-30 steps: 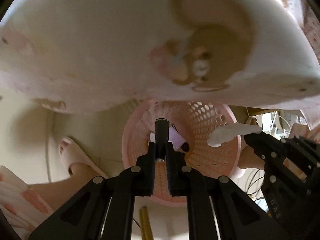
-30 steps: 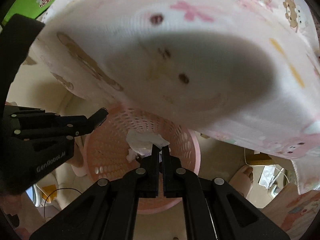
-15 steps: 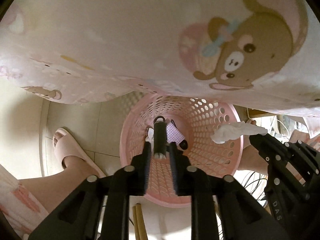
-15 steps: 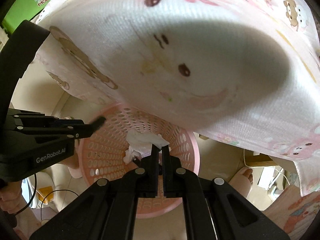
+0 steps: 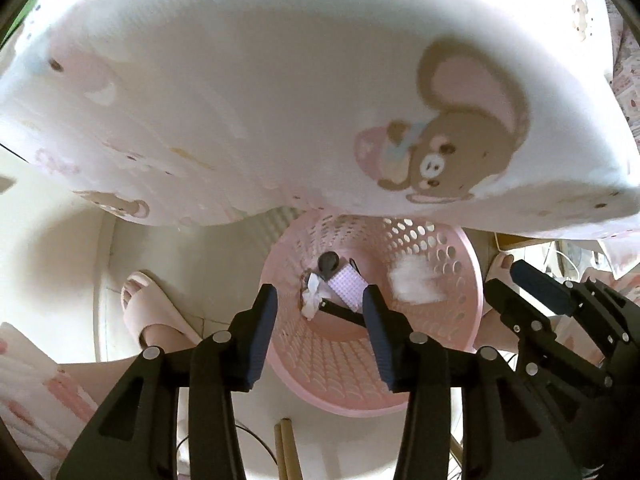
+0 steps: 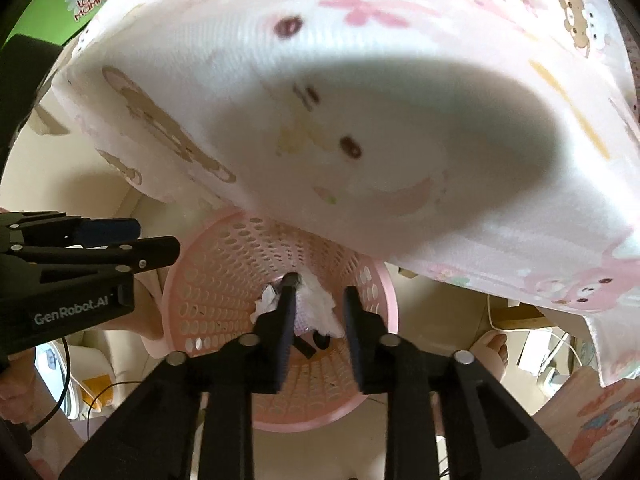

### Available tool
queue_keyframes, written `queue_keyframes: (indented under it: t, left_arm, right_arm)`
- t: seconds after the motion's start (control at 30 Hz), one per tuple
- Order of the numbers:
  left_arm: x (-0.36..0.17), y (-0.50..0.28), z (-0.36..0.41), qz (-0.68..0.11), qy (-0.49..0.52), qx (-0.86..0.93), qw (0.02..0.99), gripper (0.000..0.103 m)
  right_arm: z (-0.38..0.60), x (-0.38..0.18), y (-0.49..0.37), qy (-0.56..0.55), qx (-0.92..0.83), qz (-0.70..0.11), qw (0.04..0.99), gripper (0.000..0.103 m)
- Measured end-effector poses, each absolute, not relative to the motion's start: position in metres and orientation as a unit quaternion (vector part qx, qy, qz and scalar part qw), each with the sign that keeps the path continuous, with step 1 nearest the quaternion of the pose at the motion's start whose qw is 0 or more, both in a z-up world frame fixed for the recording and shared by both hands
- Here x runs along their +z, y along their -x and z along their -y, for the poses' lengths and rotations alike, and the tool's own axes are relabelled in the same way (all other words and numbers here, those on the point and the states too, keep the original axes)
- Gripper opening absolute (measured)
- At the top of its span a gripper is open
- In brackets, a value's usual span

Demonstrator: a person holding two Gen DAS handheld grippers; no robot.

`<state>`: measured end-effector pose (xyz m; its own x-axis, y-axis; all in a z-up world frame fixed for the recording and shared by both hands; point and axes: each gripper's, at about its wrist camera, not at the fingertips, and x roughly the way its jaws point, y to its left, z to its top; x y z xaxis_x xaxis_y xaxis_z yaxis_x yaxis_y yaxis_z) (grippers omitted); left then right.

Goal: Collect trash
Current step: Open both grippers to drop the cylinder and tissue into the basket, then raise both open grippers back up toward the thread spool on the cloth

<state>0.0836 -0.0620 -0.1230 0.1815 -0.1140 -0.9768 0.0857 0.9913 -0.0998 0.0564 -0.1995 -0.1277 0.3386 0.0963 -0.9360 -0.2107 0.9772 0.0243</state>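
Both tools hang over the round pink perforated plastic basket (image 5: 460, 320) on the pale floor; the left gripper (image 5: 318, 312) has its blue-padded jaws spread wide with nothing between them, and the right gripper (image 6: 316, 308) is likewise parted and empty. The trash lies inside the basket: a dark cylindrical tube (image 5: 328, 264) at the bottom, a crumpled white tissue (image 5: 312, 298) beside it, a small lilac-and-white dotted packet (image 5: 346, 288), a black strip (image 5: 340, 312), and a blurred white wad of tissue (image 5: 412, 284) by the perforated wall, which may be mid-fall. By my reading, this round of collecting is finished or very nearly so; whether more rubbish waits elsewhere cannot be told. A pink-and-white cartoon-bear printed cloth (image 5: 280, 100) hangs close to both lenses and hides the far rim of the basket and most of the room; the gripper fingers cover part of the basket floor; the person's feet, 1 in a pink slipper (image 5: 152, 308), stand beside it.
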Motion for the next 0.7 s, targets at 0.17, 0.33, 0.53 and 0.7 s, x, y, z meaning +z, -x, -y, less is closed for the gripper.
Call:
queue_keyframes:
  t: [0.17, 0.33, 0.53, 0.7]
  left_arm:
    - [-0.105, -0.082, 0.057, -0.611, 0.012, -0.062, 0.789, 0.046]
    - [-0.088, -0.082, 0.054, -0.589, 0.018, -0.064, 0.805, 0.047]
    - [-0.073, -0.08, 0.049, -0.567, 0.015, -0.057, 0.822, 0.048]
    - [-0.062, -0.077, 0.049, -0.545, 0.012, -0.051, 0.837, 0.053]
  right_arm:
    - [0.203, -0.118, -0.056, 0.038, 0.094, -0.561, 0.821, 0.041]
    - [0.206, -0.102, -0.051, 0.035, 0.094, -0.54, 0.836, 0.048]
    - [0.213, -0.079, -0.045, 0.021, 0.093, -0.515, 0.852, 0.049]
    - [0.218, -0.057, -0.039, 0.018, 0.089, -0.488, 0.868, 0.058]
